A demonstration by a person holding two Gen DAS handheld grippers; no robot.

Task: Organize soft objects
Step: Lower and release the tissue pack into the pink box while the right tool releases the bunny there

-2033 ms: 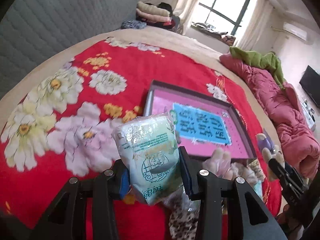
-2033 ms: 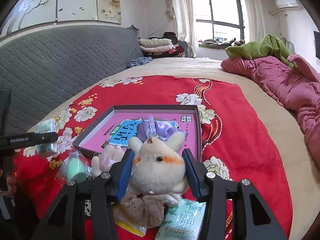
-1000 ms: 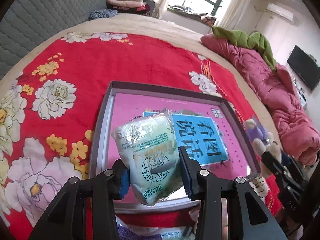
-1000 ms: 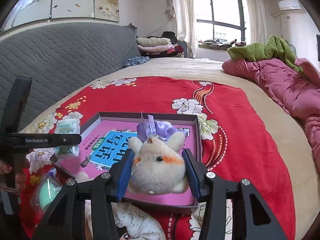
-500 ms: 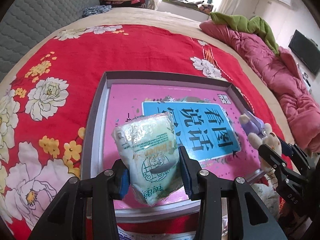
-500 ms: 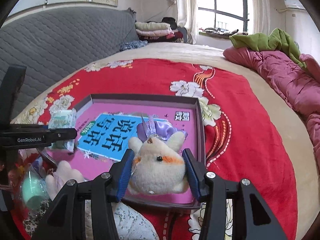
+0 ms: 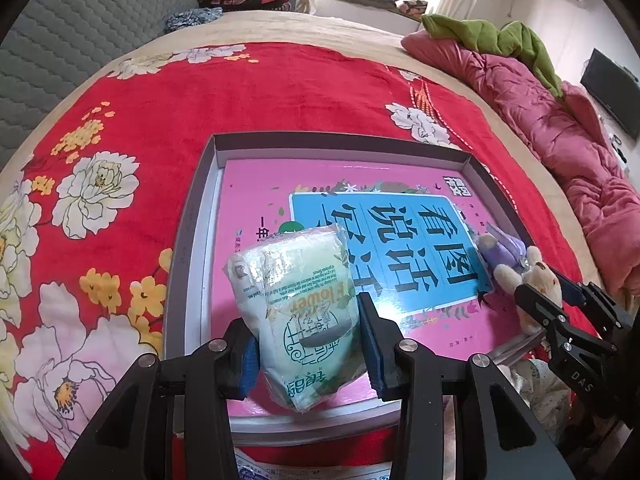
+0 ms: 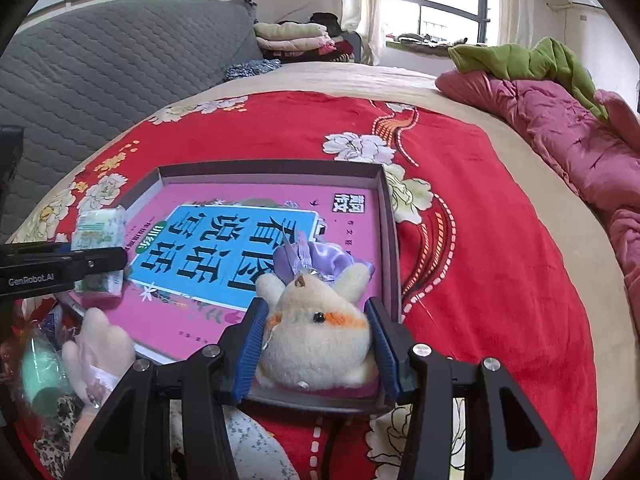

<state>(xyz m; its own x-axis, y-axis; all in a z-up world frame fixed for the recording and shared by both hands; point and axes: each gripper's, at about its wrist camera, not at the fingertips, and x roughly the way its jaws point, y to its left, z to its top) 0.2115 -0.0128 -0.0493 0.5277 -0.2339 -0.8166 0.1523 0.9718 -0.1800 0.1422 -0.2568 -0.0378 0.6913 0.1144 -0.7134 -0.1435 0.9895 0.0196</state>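
L gripper [image 7: 306,340] is clamped on a green-white tissue pack [image 7: 298,304], held upright over the near-left part of the box [image 7: 192,236]. R gripper [image 8: 316,340] squeezes a cream plush [image 8: 316,332] w/ an orange cheek and purple bow, over the box's near-right corner; in the left wrist view the plush [image 7: 528,276] sits at the box's right rim.

Box is a shallow grey tray w/ a pink and blue printed sheet inside, on a red floral blanket [image 7: 240,92].

Clutter near the box's near-left edge, per the right wrist view: a pale pink plush [image 8: 100,348], a mint-green item in clear wrap [image 8: 40,372], leopard-print fabric [image 8: 52,436], a white speckled cloth [image 8: 256,444] under the R gripper. Another wrapped pack [image 7: 312,470] lies just below the box's near rim in the left wrist view.

Far right: pink quilt [image 8: 568,136] w/ green blanket [image 8: 520,60] on top. Far: folded clothes [image 8: 296,38] by the window. Left: grey quilted headboard [image 8: 100,68].
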